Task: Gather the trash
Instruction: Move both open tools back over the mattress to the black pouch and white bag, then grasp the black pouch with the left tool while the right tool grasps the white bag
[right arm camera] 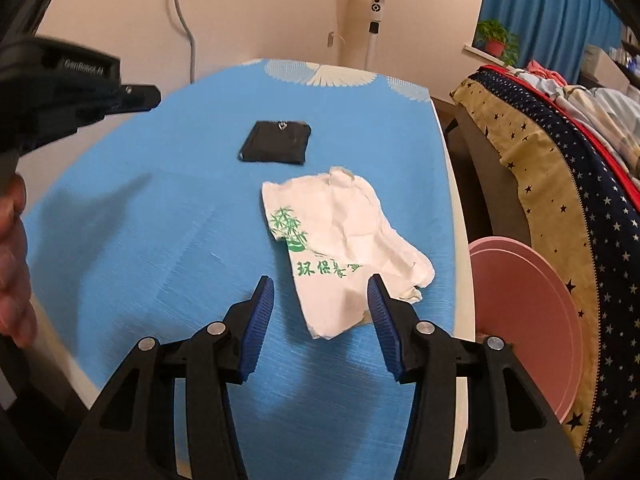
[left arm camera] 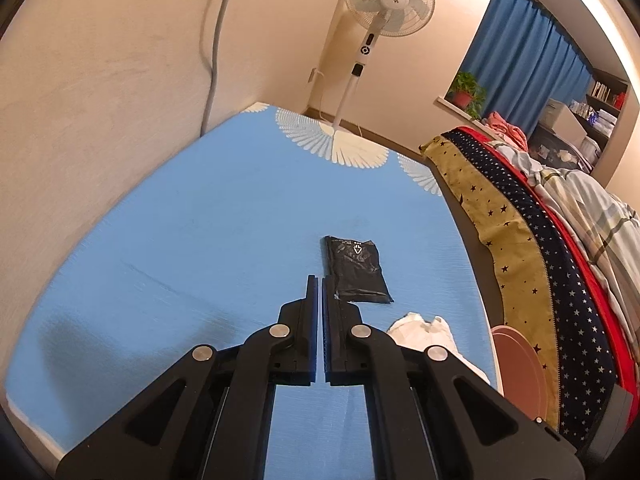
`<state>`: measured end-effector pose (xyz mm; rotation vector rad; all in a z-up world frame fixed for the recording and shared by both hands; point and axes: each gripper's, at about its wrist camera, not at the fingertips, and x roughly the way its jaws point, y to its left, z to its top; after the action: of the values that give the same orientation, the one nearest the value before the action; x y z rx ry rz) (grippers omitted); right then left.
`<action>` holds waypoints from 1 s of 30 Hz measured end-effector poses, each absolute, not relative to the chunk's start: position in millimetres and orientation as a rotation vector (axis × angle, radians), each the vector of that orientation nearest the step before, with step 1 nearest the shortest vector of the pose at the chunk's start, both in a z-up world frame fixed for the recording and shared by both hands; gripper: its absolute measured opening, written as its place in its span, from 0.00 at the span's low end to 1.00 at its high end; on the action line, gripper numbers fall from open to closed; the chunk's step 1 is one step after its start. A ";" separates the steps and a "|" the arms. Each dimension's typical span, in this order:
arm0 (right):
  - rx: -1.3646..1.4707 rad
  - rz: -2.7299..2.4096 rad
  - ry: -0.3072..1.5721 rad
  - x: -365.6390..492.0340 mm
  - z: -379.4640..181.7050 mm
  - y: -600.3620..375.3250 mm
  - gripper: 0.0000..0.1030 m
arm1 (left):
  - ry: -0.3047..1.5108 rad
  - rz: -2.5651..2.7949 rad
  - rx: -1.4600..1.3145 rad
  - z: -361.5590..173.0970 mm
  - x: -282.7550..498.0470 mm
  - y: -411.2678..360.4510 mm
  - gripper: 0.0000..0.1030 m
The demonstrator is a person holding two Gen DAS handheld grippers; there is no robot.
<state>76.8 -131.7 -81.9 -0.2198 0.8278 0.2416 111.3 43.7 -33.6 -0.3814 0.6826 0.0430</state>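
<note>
A flat black plastic packet (left arm camera: 356,270) (right arm camera: 277,142) lies on the blue tablecloth (left arm camera: 180,240) (right arm camera: 140,220). Nearer the table's right edge lies a crumpled white paper wrapper with green print (right arm camera: 344,240) (left arm camera: 428,332). My left gripper (left arm camera: 320,280) is shut with nothing between its pads, its tips just left of the black packet's near corner. My right gripper (right arm camera: 320,284) stands open above the near end of the white wrapper, which lies between the fingertips without being pressed. The left gripper's body (right arm camera: 80,88) and a hand (right arm camera: 12,264) show at the left of the right wrist view.
A pink round bin lid (right arm camera: 528,320) (left arm camera: 520,364) stands beside the table's right edge. Beyond it is a bed with star-patterned bedding (left arm camera: 540,240) (right arm camera: 568,168). A white standing fan (left arm camera: 372,8) and a wall stand behind the table.
</note>
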 end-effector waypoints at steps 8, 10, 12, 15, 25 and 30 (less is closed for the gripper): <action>-0.209 0.212 0.799 84.8 -77.8 -139.6 0.05 | 0.733 0.015 -0.388 -56.5 140.3 34.0 0.02; -0.201 0.206 0.782 86.4 -73.3 -141.9 0.03 | 0.745 0.011 -0.389 -61.4 146.5 31.4 0.02; -0.187 0.194 0.762 87.3 -67.0 -145.4 0.02 | 0.765 0.006 -0.388 -68.5 156.1 28.3 0.02; -0.141 0.177 0.744 91.0 -57.6 -153.8 0.02 | 0.788 0.002 -0.386 -76.5 167.0 25.7 0.02; -0.033 0.153 0.721 100.9 -40.0 -173.3 0.01 | 0.858 0.015 -0.377 -96.0 192.7 17.9 0.24; -0.012 0.150 0.717 102.9 -37.5 -176.7 0.01 | 0.882 0.021 -0.358 -99.0 194.9 13.2 0.24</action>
<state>102.9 -176.7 -37.5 -0.0125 0.7172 0.1505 194.9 13.2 -99.0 -0.3580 0.8819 0.0213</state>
